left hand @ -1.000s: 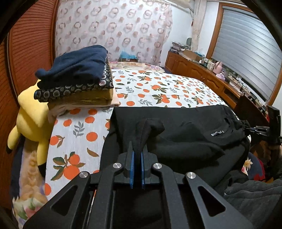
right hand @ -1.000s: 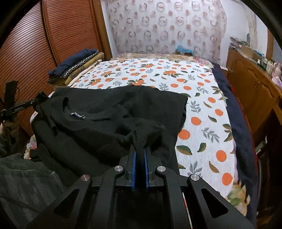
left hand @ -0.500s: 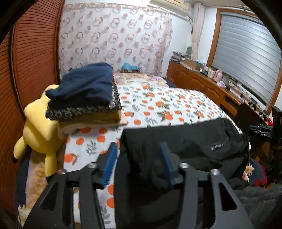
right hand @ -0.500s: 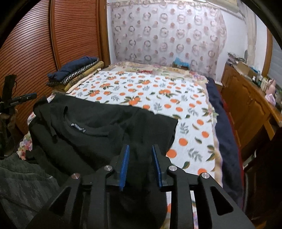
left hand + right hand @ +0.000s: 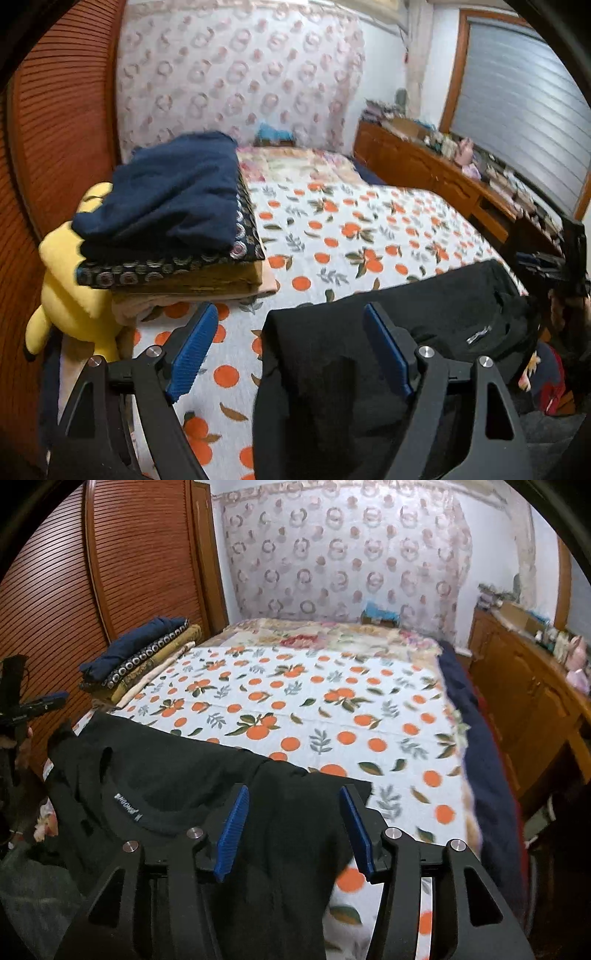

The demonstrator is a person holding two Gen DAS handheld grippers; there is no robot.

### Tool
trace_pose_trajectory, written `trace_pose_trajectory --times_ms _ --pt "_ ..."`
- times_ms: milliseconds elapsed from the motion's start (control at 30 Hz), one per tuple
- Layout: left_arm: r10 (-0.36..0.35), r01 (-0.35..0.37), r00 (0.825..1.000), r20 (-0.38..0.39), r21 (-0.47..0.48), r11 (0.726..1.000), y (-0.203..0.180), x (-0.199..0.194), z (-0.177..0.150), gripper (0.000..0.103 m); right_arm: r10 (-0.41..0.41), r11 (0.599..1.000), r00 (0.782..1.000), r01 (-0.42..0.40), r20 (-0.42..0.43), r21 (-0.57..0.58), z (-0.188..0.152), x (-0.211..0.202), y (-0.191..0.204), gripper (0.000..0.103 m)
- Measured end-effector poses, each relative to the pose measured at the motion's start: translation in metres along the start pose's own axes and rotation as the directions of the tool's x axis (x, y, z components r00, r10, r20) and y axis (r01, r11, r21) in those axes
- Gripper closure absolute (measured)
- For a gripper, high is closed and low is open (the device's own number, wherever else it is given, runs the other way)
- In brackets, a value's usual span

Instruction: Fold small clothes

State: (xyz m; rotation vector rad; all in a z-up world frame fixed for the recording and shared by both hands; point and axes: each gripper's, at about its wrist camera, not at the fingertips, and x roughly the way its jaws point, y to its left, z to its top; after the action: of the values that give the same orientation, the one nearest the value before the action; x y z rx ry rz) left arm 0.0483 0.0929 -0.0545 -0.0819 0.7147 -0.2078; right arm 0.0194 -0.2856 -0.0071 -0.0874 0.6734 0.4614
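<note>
Black tee [image 5: 192,775] crosswise, collar left

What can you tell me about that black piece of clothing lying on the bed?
The black garment looks like a soft knit top with a round neckline and a small white-lettered label inside the collar. It lies spread across the near edge of the orange-print bedspread, rumpled, one corner hanging off. Both the left tongs and the right tongs stand open above it, gripping nothing.

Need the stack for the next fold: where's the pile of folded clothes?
The pile of folded clothes sits on the bed's left edge beside the yellow plush toy.
</note>
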Motion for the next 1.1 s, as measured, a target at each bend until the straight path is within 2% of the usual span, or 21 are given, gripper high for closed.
trace_pose_trajectory --times_ms 333,500,667,800,1100 --pt "0.004 0.001 0.995 -0.097 0.051 0.999 0.01 0.038 0.005 0.022 -0.027 1.0 0.996 0.028 -0.088 0.013 0.017 0.04 -0.01 0.05" --pt "-0.029 0.034 0.99 -0.14 0.035 0.999 0.015 0.053 0.003 0.034 -0.029 0.999 0.994 0.032 -0.108 0.022 0.02 0.049 -0.012 0.05" --pt "-0.031 0.036 0.985 -0.17 0.028 0.999 0.019 0.063 -0.001 0.041 -0.043 0.999 0.993 0.044 -0.11 0.011 0.022 0.054 -0.012 0.048" --pt "-0.026 0.029 0.984 -0.177 0.018 0.999 0.023 0.065 -0.004 0.041 -0.063 0.998 0.992 0.064 -0.11 0.0 0.023 0.057 -0.016 0.041" --pt "-0.023 0.027 0.98 -0.196 0.019 0.999 0.023 0.07 -0.01 0.041 -0.065 0.997 0.986 0.07 -0.152 0.032 0.015 0.06 -0.025 0.04"
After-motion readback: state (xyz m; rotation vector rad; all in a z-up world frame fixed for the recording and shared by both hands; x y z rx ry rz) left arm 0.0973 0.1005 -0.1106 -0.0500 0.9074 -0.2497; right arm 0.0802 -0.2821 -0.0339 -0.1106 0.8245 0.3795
